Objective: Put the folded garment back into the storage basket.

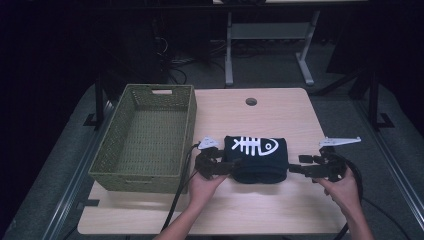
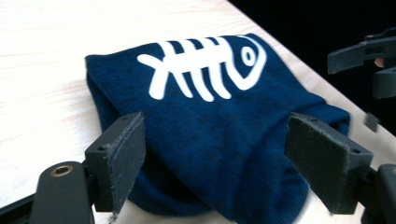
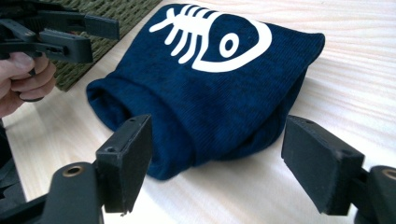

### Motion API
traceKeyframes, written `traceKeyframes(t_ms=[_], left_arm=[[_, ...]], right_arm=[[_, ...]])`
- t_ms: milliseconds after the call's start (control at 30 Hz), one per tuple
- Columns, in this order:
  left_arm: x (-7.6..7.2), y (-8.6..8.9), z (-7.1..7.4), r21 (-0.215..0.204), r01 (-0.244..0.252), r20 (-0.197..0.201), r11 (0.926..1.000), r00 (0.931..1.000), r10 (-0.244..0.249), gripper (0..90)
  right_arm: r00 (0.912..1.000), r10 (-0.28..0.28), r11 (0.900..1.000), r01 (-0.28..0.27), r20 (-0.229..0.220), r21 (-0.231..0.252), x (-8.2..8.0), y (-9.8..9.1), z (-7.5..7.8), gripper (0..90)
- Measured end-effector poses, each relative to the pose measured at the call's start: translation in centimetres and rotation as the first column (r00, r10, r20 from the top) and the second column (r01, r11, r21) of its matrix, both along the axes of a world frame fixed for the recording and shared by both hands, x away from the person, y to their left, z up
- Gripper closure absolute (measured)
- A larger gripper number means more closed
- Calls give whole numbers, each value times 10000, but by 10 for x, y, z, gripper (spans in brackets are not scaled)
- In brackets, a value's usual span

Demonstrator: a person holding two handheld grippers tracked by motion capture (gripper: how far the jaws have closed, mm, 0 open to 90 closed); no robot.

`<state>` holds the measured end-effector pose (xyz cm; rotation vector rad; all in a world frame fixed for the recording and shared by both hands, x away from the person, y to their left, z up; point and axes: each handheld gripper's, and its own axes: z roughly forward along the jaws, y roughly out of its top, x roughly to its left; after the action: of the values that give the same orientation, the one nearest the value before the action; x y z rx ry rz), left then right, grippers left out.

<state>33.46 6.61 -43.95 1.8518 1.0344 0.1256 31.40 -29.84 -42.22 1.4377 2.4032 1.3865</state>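
Pale wooden surface [image 1: 260,210] carries a folded navy cloth [image 1: 261,159] with a white fishbone print at its middle, flanked by left tongs [image 1: 231,169] and right tongs [image 1: 294,169], both released, seemingly poised to lift it into the green basket [image 1: 145,180] just beside

Folded cloth [image 1: 256,159] table [image 1: 280,210] centre; basket [image 1: 145,137] at 9 o'clock; left gripper [image 1: 235,166] 8 o'clock, right gripper [image 1: 294,169] 4 o'clock.
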Motion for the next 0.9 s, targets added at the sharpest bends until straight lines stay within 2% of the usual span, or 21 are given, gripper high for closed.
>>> traceKeyframes(t_ms=[200, 233, 267, 300, 400, 467, 600, 900], left_arm=[[9, -3, -10, 203, -406, -319, 9990, 9986, 413, 204], [13, -4, -13, 174, -551, -567, 9983, 9968, 560, 204], [13, -4, -13, 174, -551, -567, 9983, 9968, 560, 204], [14, -4, -14, 273, -591, -526, 9979, 9968, 604, 205], [21, -5, -22, 555, -593, -868, 9967, 9942, 639, 206], [24, -5, -26, 462, -608, -1148, 9971, 9912, 658, 208], [25, -7, -31, 434, -505, -1322, 9978, 9896, 558, 242], [25, -7, -34, 157, -367, -1406, 9992, 9893, 385, 380]], right_arm=[[9991, -158, 9999, 157, -405, -21, 24, 6, -17, 260], [9983, -223, 9997, 222, -535, -29, 28, 7, -21, 263], [9983, -223, 9997, 222, -535, -29, 28, 7, -21, 263], [9968, -360, 9994, 360, -715, -17, 33, 8, -27, 277], [9951, -494, 9987, 501, -862, 56, 40, 12, -35, 297], [9929, -603, 9979, 623, -1030, 171, 43, 14, -40, 318], [9889, -812, 9963, 840, -1246, 172, 47, 18, -46, 371], [9873, -1056, 9941, 1017, -1187, -384, 46, 30, -49, 478]])
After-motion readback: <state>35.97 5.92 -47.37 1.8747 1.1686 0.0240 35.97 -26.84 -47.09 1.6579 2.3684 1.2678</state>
